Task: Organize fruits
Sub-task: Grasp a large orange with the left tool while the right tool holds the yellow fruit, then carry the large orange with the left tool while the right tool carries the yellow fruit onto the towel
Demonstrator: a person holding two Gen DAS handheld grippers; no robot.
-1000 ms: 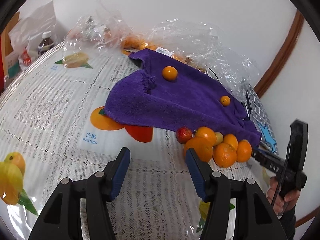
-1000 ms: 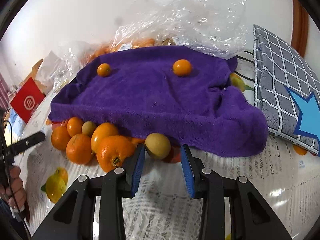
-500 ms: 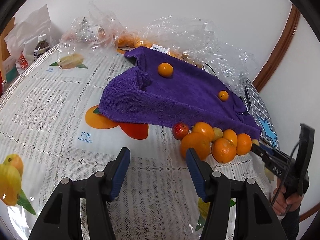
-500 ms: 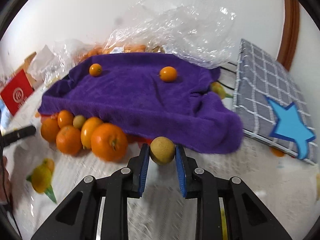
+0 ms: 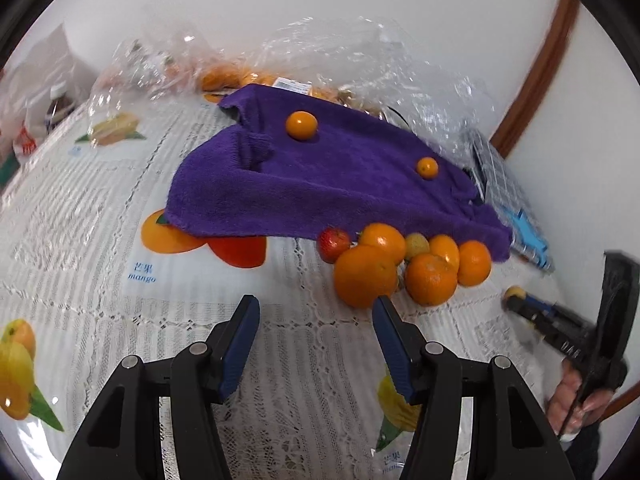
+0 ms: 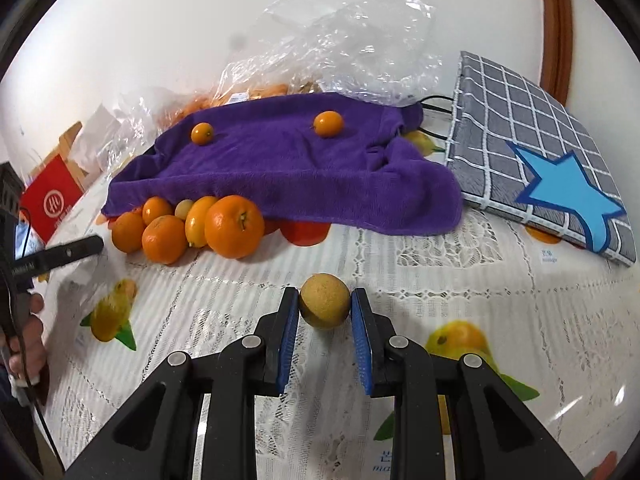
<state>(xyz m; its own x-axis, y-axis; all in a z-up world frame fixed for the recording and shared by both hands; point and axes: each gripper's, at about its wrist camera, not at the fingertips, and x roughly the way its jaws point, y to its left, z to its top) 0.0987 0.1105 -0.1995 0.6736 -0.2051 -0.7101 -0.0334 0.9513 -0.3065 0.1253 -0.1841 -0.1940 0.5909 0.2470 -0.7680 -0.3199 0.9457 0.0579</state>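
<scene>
Our right gripper (image 6: 325,307) is clamped on a small round tan-yellow fruit (image 6: 325,301), held above the white lace tablecloth (image 6: 440,264) in front of the purple fleece towel (image 6: 288,172). Our left gripper (image 5: 315,334) stands about half open with nothing between its blue pads, just short of the pile of oranges (image 5: 400,268) at the towel's edge. Two small oranges (image 6: 327,123) rest on the towel.
</scene>
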